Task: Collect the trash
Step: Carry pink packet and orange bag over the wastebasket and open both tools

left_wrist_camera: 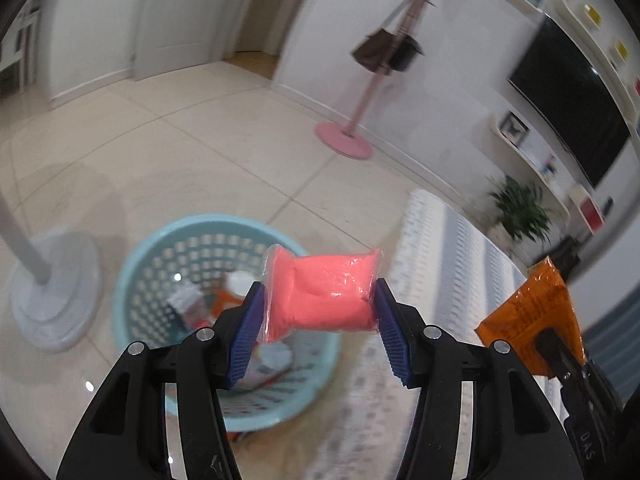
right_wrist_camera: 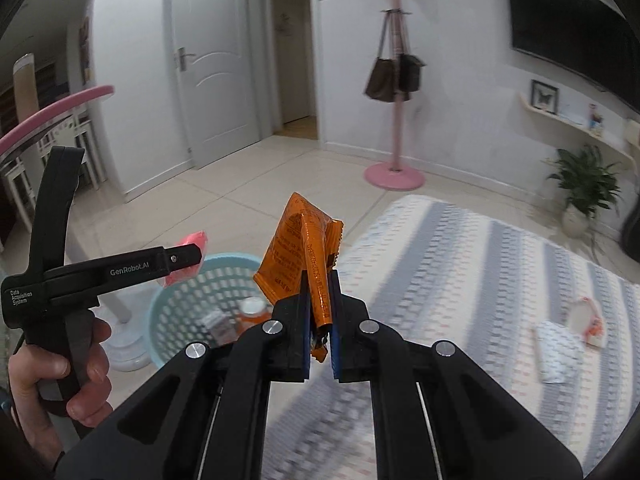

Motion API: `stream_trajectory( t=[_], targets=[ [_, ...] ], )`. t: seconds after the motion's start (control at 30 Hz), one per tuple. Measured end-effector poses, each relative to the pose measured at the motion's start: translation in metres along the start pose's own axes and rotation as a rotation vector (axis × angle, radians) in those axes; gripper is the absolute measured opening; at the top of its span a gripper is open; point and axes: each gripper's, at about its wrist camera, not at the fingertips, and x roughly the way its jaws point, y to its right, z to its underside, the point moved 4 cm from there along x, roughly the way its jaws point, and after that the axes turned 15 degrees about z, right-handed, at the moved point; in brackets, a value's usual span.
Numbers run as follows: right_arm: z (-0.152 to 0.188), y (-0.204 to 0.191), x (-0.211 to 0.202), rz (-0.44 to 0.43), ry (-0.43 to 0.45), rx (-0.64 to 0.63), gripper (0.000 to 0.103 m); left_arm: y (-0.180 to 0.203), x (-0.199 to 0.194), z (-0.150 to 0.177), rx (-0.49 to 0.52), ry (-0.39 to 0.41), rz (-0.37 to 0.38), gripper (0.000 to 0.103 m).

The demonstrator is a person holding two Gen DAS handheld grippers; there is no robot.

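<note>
Your left tool [left_wrist_camera: 320, 304] squeezes the soft pink pack [left_wrist_camera: 320, 292] across its waist, your right tool [right_wrist_camera: 320, 320] pinches the light, crinkly orange wrapper [right_wrist_camera: 300, 256] by its end; both hover near the basket [left_wrist_camera: 140, 264].

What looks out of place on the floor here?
Two bits of litter, a white packet and a torn white-orange wrapper, lie loose on the striped rug, outside the blue basket.

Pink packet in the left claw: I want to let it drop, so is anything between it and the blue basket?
Nothing visible blocks it. The pink packet hangs in the left claw above the open blue basket, which holds only earlier trash. The right claw, holding the orange wrapper, is off to the side.
</note>
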Motion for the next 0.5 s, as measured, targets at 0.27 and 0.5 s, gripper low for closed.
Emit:
stream_trajectory(
  t=[0.27,0.5],
  targets=[
    [0.006,-0.065,0.041,-0.079,-0.094,-0.004,0.006,-0.058,-0.010,-0.007,-0.079,-0.003,-0.065,0.053],
    [0.020,-0.092,0.076,-0.113,-0.187,0.020,0.006,-0.092,-0.002,0.002,-0.123,-0.056,-0.101,0.053]
  ],
)
